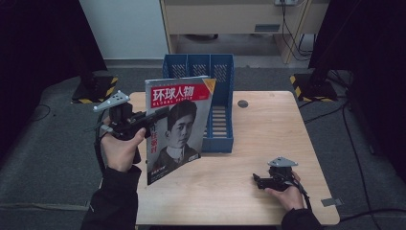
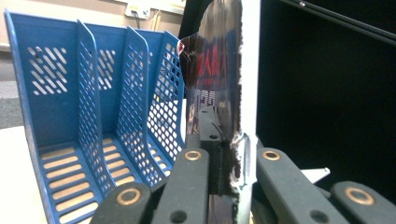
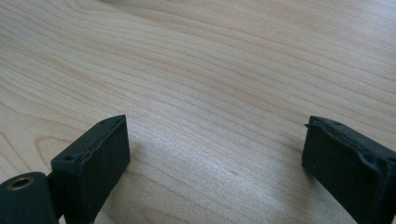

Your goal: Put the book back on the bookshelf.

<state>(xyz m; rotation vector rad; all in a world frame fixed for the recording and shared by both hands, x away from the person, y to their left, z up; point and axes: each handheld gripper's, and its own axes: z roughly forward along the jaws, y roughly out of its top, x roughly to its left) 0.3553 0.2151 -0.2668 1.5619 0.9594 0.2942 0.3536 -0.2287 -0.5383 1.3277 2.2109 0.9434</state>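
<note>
One pale wooden table (image 1: 268, 143) takes up most of the scene, smooth with a long wavy grain. At its far edge sits a blue plastic file rack (image 1: 221, 115) — three slots, perforated grid walls, slatted floor. Just left of it and nearer, a glossy magazine (image 1: 178, 127) is held upright off the table, slightly tilted, red title band on top and a black-and-white portrait on the cover. The left gripper (image 1: 155, 115) comes in from the left and is clamped on the magazine's left edge; in the left gripper view the thin shiny sheet (image 2: 219, 93) stands edge-on, pinched between the two black jaws, with the rack (image 2: 93, 121) just beyond. The right gripper (image 1: 258, 181) rests low at the near right of the table — well apart from the magazine, jaws wide apart over bare wood (image 3: 210, 70), their pads matte black and blocky.
</note>
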